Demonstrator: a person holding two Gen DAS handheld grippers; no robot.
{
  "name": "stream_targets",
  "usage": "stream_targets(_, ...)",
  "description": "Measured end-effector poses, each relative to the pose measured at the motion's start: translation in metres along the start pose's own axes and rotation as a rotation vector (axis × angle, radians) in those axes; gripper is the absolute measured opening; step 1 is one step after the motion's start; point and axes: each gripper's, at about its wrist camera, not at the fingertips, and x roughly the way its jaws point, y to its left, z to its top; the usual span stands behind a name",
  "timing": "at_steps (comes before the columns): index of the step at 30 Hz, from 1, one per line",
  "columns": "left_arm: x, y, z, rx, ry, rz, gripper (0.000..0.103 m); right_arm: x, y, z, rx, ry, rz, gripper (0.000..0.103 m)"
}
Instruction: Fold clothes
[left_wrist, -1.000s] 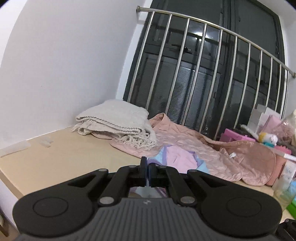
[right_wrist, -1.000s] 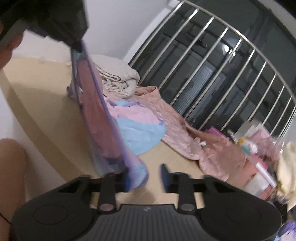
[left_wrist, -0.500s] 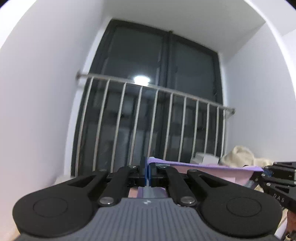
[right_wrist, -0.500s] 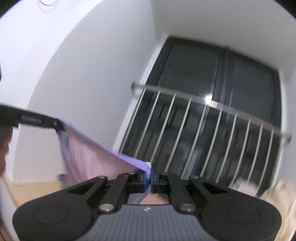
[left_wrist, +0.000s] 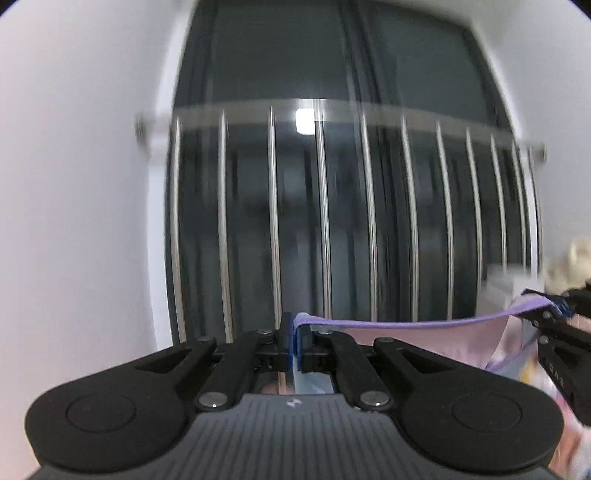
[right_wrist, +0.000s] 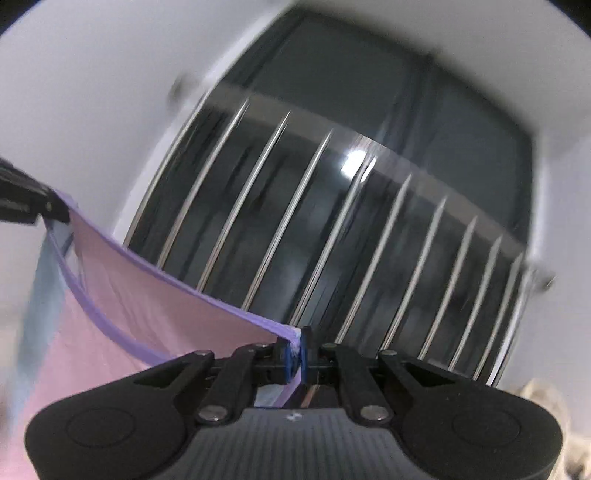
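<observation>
A pink garment with a purple hem (left_wrist: 424, 334) (right_wrist: 147, 306) and a pale blue panel hangs stretched in the air between both grippers. My left gripper (left_wrist: 296, 338) is shut on one end of its hem, with the cloth running off to the right. My right gripper (right_wrist: 294, 352) is shut on the other end, the cloth sweeping left and down. Each view shows the other gripper at the far end of the hem: the right gripper (left_wrist: 561, 308) at the right edge, the left gripper (right_wrist: 55, 208) at the left edge. The table below is out of view.
A steel railing with vertical bars (left_wrist: 325, 221) (right_wrist: 332, 240) fronts a dark window straight ahead. White walls (left_wrist: 74, 184) stand on the left. A cream heap (left_wrist: 576, 258) shows at the right edge.
Both grippers have risen from table height with the garment pulled taut between them; the right one closed on the hem. The table and the piled clothes have dropped out of view.
</observation>
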Motion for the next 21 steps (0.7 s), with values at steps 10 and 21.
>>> stream_targets(10, -0.109, -0.031, -0.071, 0.081, 0.038, -0.071, 0.001, -0.094, -0.011, -0.075, -0.058, 0.115, 0.158, 0.01)
stream_targets(21, -0.157, -0.006, -0.308, -0.247, 0.792, -0.311, 0.038, -0.181, 0.021, -0.299, 0.136, 0.712, 0.583, 0.046)
